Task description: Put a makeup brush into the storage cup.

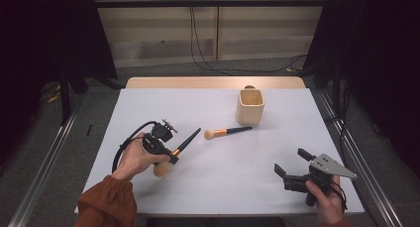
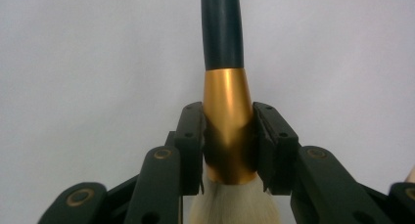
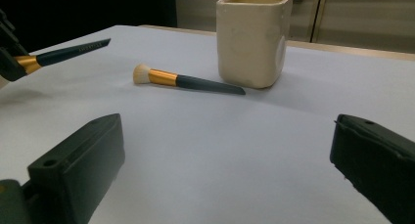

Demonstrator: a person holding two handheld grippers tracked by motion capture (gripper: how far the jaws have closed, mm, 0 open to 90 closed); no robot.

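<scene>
My left gripper (image 1: 171, 156) is shut on the gold ferrule of a large makeup brush (image 1: 184, 144), held a little above the table with its dark handle pointing up and right and its pale bristles toward the hand. In the left gripper view both pads clamp that brush's ferrule (image 2: 228, 131). A smaller brush (image 1: 228, 132) lies flat on the table, bristles to the left, just left of a cream square cup (image 1: 250, 106). My right gripper (image 1: 293, 160) rests open at the front right, empty; from it I see the small brush (image 3: 186, 81), the cup (image 3: 252, 38) and the held brush (image 3: 63, 54).
The white table top (image 1: 213, 187) ends at a wooden strip along its far edge (image 1: 213, 82). Metal rails run along both sides on the floor, and cables hang down the back wall.
</scene>
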